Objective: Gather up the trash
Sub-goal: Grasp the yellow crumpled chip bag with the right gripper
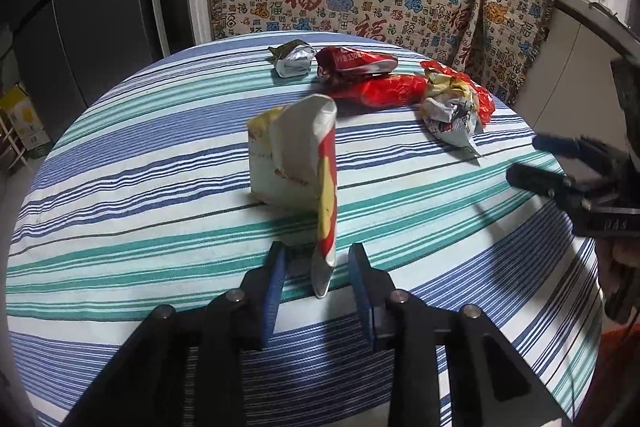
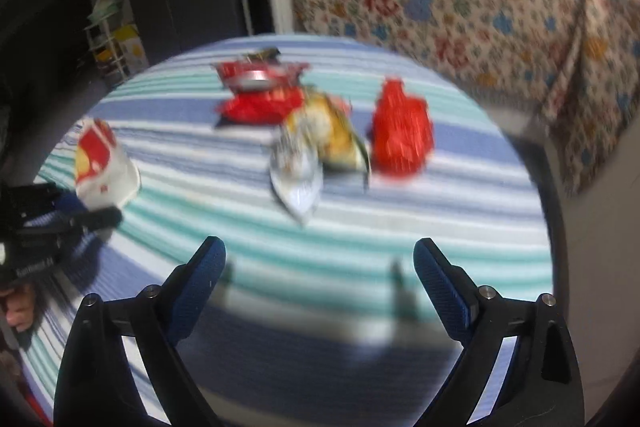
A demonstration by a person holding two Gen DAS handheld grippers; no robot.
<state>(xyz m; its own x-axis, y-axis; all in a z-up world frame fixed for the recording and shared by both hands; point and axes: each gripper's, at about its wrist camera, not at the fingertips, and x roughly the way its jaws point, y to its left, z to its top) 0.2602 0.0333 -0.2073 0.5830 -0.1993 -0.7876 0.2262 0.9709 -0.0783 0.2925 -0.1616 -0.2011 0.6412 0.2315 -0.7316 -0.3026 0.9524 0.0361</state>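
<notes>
- Left gripper (image 1: 318,259): fingers partly apart, straddling the near corner of the white-and-red wrapper (image 1: 298,155), not visibly pinching it.
- Right gripper (image 2: 320,259): wide open, holding nothing.
- Step judged: first pickup; closing on the wrapper comes next.
- Remaining wrappers (image 1: 372,83) lie far across the striped table (image 1: 120,227).

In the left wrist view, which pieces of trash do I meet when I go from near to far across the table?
White, red and yellow wrapper between the left gripper fingers → crumpled silver and yellow bag → shiny red wrapper → red printed packet and silver foil wrapper, about equally far.
</notes>
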